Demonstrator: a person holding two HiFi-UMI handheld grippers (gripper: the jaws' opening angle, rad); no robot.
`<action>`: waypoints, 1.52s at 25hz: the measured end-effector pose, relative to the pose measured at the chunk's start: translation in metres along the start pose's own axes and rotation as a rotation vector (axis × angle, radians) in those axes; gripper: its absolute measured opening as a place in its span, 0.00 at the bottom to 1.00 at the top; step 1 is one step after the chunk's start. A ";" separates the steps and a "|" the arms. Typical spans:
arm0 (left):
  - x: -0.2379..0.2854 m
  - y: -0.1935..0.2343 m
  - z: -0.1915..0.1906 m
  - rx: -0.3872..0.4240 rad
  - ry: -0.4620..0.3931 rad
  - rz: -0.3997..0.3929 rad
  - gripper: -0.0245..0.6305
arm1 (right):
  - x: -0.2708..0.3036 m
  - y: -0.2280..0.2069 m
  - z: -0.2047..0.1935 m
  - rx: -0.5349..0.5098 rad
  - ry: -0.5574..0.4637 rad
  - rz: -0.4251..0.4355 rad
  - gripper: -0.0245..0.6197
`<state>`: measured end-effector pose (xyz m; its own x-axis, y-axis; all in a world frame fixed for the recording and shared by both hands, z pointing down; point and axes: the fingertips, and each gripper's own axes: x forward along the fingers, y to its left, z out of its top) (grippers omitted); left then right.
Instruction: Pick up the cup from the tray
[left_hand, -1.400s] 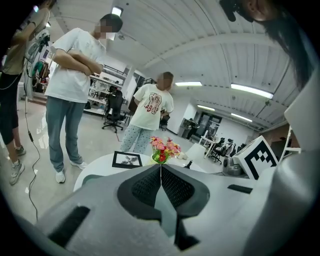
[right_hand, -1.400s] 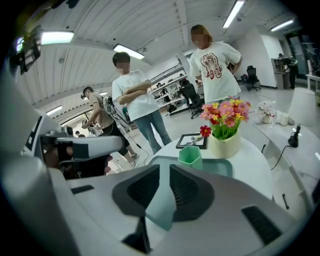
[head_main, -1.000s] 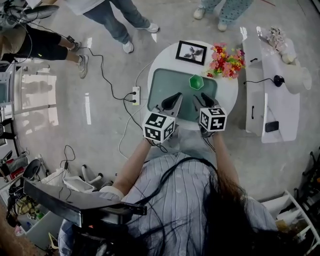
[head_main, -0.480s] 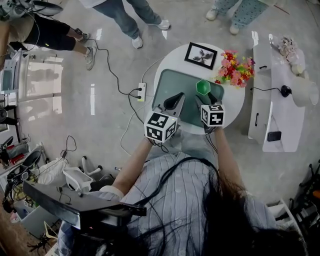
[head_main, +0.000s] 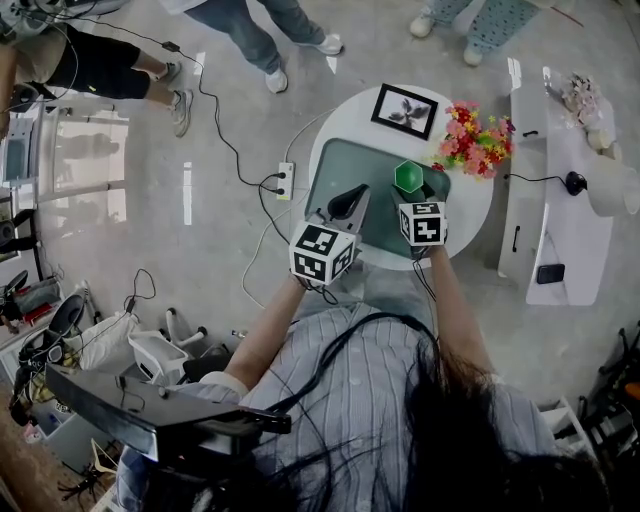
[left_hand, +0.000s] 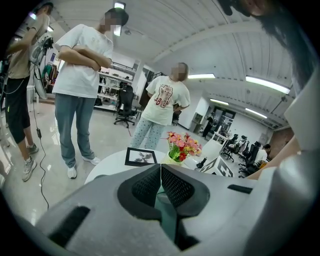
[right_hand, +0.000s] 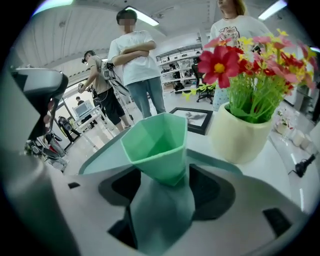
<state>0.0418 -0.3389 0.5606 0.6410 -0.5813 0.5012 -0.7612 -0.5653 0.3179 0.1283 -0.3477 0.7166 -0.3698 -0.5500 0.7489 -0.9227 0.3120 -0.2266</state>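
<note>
Fingers (right_hand: 120, 186) of right gripper (right_hand: 165, 189) just opened wide, flanking green faceted cup (right_hand: 157, 145) without pressing; left gripper (left_hand: 160, 182) closed, empty. Cup upright at tray's (head_main: 340, 175) far right corner. Reach seemingly done, squeeze and lift left.

Both forearms reach forward. Left claw (head_main: 350, 197) points slightly down, jaws together. Right claw (head_main: 418, 192) tilts more steeply; its jaws have just been opening wide, with the cup (right_hand: 155, 142) between them, unpressed.

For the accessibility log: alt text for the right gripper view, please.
The right claw, just opened wide, brackets a green cup standing on a teal tray without gripping it. A pot of flowers and a framed picture sit behind; people stand beyond the table.
</note>
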 end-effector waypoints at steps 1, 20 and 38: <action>0.000 0.001 0.000 -0.001 0.001 0.001 0.06 | 0.002 0.000 0.000 -0.016 0.006 -0.003 0.47; -0.006 0.011 -0.001 -0.009 0.008 0.036 0.06 | 0.016 -0.004 0.007 -0.119 -0.005 -0.054 0.47; -0.036 0.009 -0.002 0.013 -0.028 0.012 0.06 | -0.028 0.029 0.027 -0.109 -0.114 -0.065 0.47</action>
<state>0.0111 -0.3221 0.5468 0.6349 -0.6040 0.4818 -0.7673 -0.5660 0.3015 0.1090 -0.3442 0.6726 -0.3253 -0.6542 0.6828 -0.9301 0.3518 -0.1060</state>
